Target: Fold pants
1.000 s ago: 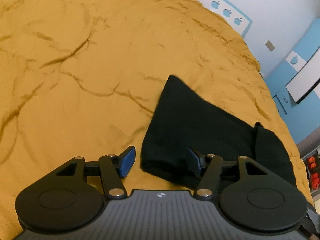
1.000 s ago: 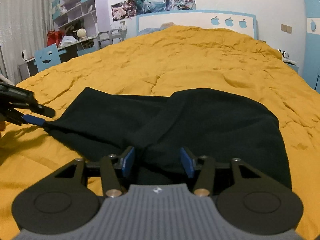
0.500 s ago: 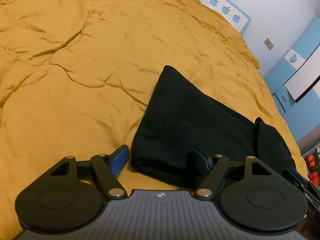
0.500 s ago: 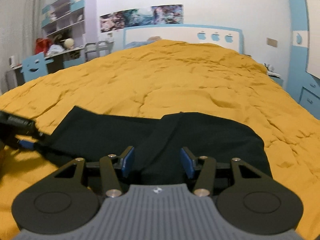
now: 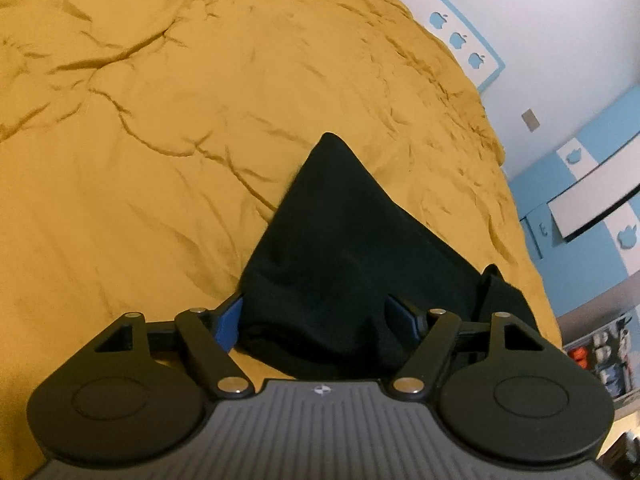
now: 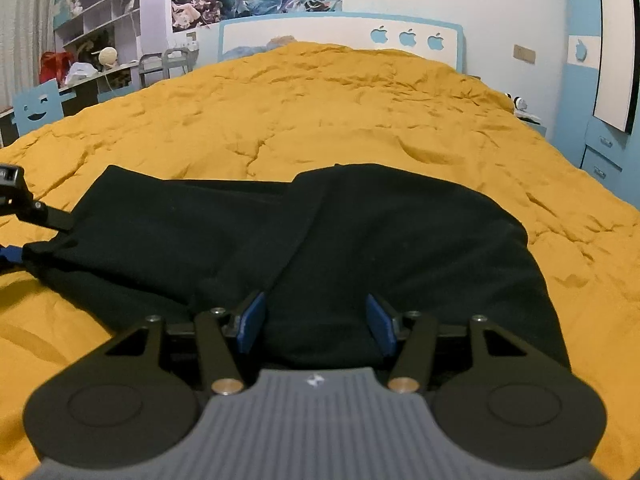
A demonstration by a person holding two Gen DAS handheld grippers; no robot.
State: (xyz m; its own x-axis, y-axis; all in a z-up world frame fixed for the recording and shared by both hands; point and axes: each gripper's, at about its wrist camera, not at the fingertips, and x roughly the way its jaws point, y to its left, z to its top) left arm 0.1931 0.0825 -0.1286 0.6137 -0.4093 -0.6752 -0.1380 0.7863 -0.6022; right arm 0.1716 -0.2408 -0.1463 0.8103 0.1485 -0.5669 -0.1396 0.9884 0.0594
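Black pants [image 6: 320, 232] lie partly folded on the mustard-yellow bedspread [image 6: 320, 108]. In the left wrist view the pants [image 5: 344, 248] form a dark wedge with a pointed far corner. My left gripper [image 5: 316, 320] is open, its blue pads on either side of the pants' near end. My right gripper [image 6: 316, 328] is open, its pads straddling the near edge of the thicker right part. The left gripper also shows in the right wrist view [image 6: 16, 232] at the pants' left end.
The bedspread [image 5: 160, 120] is wrinkled all around the pants. A white and blue headboard [image 6: 340, 36] stands at the far end. A desk and shelves [image 6: 88, 64] stand on the left, blue drawers [image 6: 600, 148] on the right.
Both grippers have moved forward over the pants' near edges, so fabric now sits between the open pads. The left gripper's left pad now touches the cloth edge.
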